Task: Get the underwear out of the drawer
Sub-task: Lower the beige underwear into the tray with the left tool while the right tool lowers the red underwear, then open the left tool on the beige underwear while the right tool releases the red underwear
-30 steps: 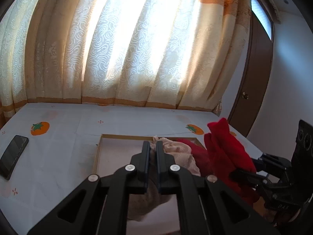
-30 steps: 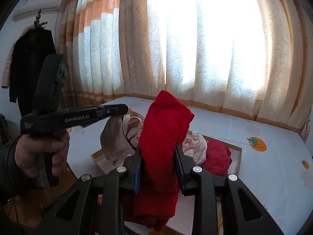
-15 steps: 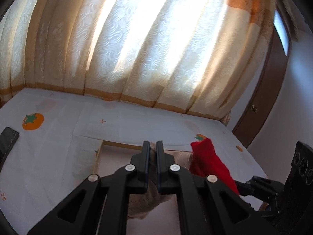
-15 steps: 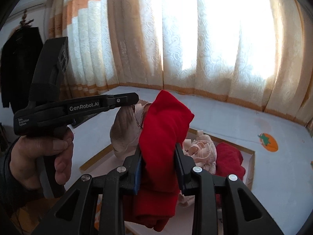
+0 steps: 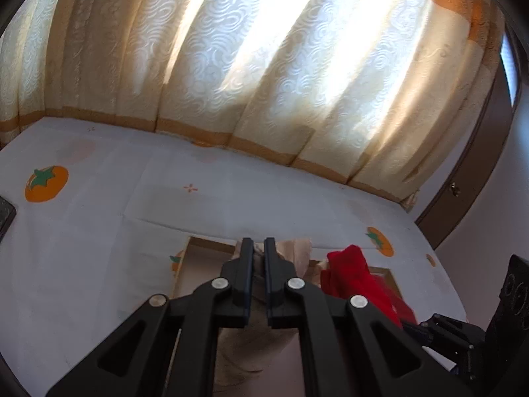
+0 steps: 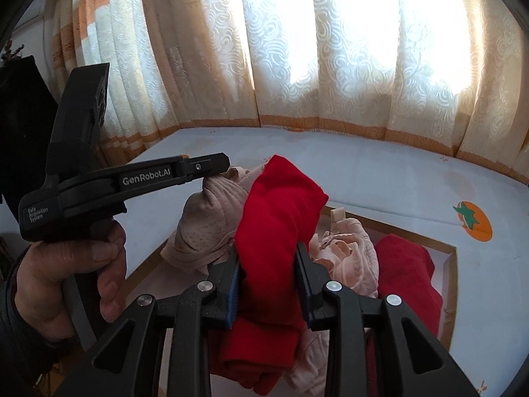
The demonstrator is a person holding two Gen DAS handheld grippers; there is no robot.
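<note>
the lift-out step is in hand: 2 garments hang above the drawer (image 6: 451,266) on the bed sheet (image 6: 380,172), where more underwear (image 6: 350,258) lies. next, i judge, each must be carried clear and set down. the right gripper (image 6: 268,279) is clamped on a red piece (image 6: 281,218); the left gripper (image 5: 259,254), nearly together, pinches a beige piece (image 6: 211,218).

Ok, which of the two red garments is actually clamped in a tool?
The red garment standing up between the right tool's fingers; the other red piece lies loose in the drawer.
</note>
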